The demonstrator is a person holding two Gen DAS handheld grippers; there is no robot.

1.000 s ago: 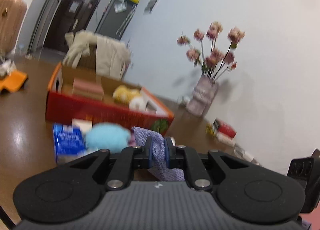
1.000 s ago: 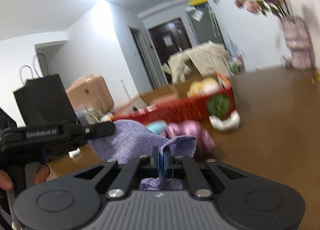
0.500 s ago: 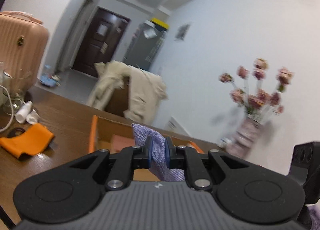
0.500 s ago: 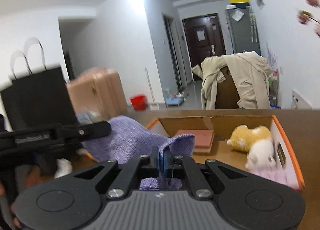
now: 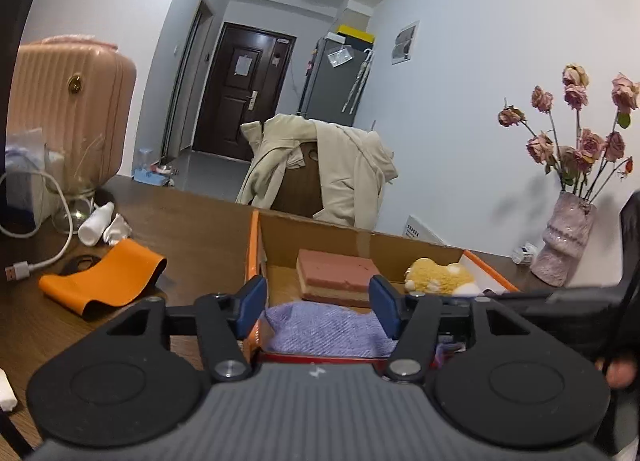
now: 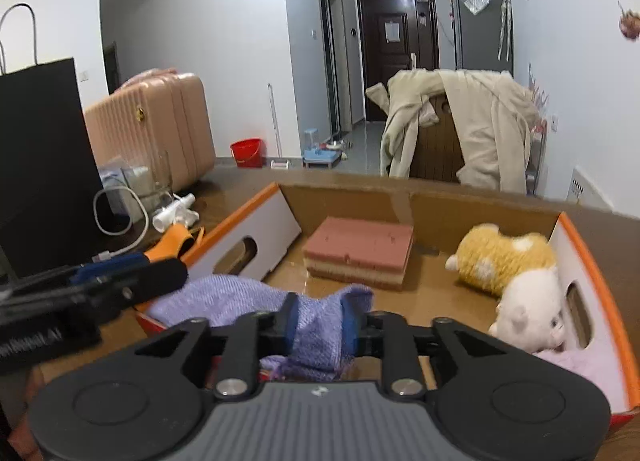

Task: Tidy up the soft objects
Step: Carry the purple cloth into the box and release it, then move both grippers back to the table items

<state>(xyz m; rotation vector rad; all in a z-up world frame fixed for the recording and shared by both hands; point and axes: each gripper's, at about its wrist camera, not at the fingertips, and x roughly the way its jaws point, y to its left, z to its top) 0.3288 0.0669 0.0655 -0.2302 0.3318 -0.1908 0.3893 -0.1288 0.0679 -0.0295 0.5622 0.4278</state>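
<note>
Both tools parted since; knitted purple cloth [image 5: 324, 331] slumps into cardboard box [image 6: 460, 217].

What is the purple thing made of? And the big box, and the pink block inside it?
Purple cloth: looks like woven or knitted fabric, with a ribbed weave and soft folds.
Box: cardboard, plain brown inside, printed orange at the edges.
Pink block: probably sponge foam, matte, with layered sides and tiny pits.

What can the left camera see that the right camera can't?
Only the left camera shows the flowers in their pink vase. Only the right camera shows the black paper bag, the red bucket and the white plush toy. Both show the purple cloth, the pink sponge, the yellow plush and the box.
</note>
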